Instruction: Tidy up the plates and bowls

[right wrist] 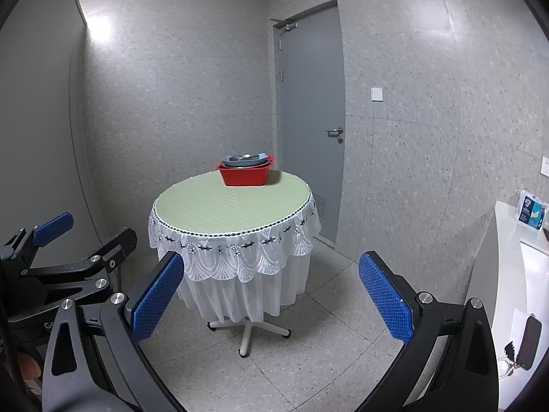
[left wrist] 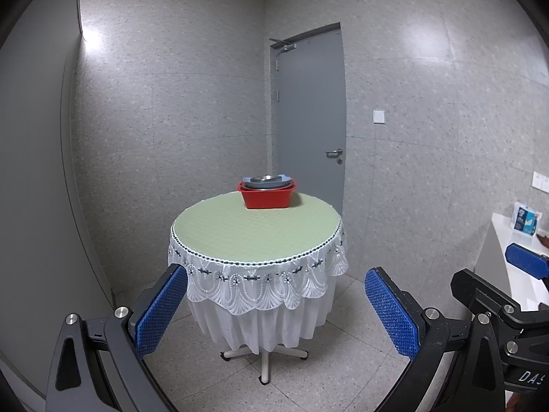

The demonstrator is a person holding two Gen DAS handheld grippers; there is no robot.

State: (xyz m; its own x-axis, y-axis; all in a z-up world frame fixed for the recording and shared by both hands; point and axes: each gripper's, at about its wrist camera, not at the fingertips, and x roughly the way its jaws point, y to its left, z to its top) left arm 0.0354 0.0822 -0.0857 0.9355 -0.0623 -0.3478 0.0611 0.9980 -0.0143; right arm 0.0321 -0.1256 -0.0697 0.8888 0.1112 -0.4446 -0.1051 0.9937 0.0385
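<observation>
The right gripper body shows white letters "DAS", cut off at the frame edge. The left gripper shows "Ge", partly hidden

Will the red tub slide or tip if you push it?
The red tub sits flat on the green tablecloth, so it would probably slide, maybe bunching the cloth. Metal-looking dishes stacked inside likely make it heavy and may rattle or shift.

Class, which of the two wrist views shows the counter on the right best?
The right wrist view: the counter runs further down the frame there, with a blue packet at its back and a dark case nearer. The left wrist view shows only the counter's far part and the packet, the right gripper covering the rest.
</observation>
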